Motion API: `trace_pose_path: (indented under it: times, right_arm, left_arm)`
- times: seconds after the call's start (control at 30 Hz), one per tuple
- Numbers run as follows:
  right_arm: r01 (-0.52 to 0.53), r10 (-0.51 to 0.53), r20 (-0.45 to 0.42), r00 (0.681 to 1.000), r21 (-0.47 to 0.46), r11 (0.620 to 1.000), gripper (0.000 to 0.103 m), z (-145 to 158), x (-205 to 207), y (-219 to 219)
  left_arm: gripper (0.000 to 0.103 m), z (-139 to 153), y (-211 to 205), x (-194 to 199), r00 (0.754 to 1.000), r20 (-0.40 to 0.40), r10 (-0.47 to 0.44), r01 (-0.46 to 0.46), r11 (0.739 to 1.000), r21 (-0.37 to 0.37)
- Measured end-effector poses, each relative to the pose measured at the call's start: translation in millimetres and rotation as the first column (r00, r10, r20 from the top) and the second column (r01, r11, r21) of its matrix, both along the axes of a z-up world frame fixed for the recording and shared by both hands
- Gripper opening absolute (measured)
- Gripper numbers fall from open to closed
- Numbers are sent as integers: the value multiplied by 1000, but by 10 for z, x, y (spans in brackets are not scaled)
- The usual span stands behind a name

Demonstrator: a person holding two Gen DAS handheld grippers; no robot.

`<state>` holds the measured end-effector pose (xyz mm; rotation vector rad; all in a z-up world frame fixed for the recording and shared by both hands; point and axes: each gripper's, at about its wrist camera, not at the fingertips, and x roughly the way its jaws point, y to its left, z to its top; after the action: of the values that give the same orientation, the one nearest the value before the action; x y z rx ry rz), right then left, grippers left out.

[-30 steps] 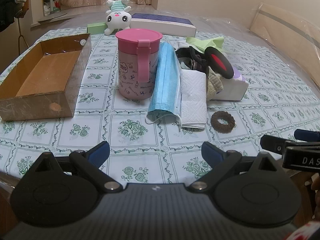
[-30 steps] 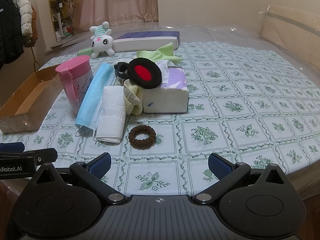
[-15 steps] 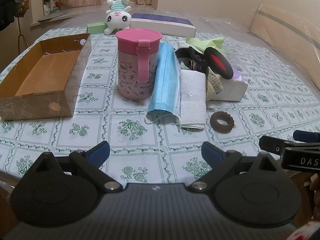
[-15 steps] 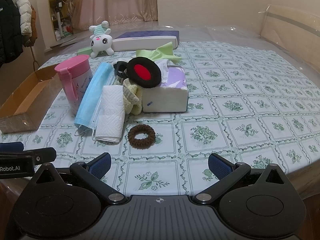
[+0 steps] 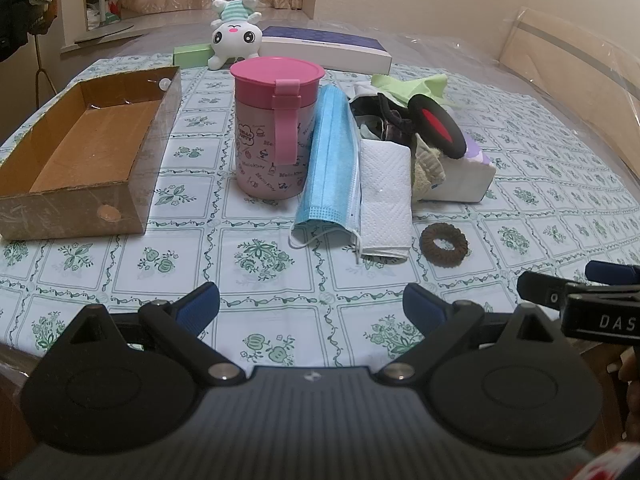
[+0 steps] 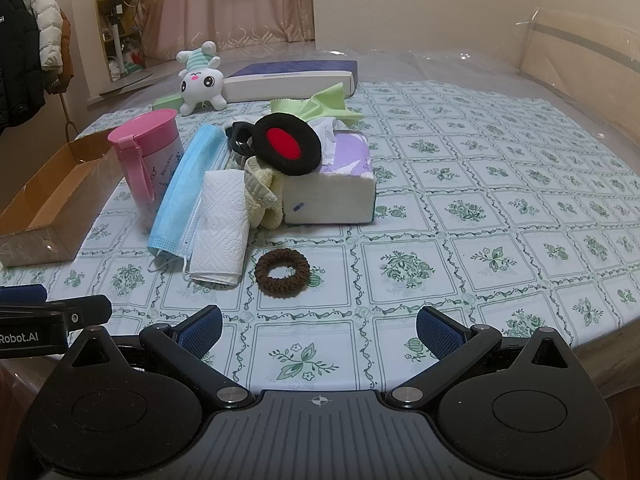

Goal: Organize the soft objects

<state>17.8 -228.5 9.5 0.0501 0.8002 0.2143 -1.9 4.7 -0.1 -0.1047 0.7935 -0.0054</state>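
both grippers, left (image 5: 311, 307) and right (image 6: 319, 326), jaws spread and empty, low in frame before brown scrunchie (image 6: 282, 269) mid-frame on table (image 6: 480, 208).

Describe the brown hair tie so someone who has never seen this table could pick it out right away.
Find the pink cup on the tablecloth; a blue mask and a folded paper towel lean beside it. The hair tie lies flat just past the towel's near corner, apart from the pile: a small fuzzy brown ring.

Brown scrunchie (image 6: 282, 274) lies flat beside folded tissue (image 6: 221, 233) and blue mask (image 6: 183, 187).
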Motion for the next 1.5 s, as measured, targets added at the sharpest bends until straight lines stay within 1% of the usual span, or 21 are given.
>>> trace_pose_path:
  times: [1.17,1.5]
  right_arm:
    - [9,-9,-2,1000,1,1000,103,-12,38,-14]
    - [7,-7,11,1000,3,1000,103,-40,43,-25]
  left_arm:
    - [97,1,9,26,1000,-2,0,0,1000,-1]
    - [96,-16,20,42,1000,0,-2,2,1000,-4]
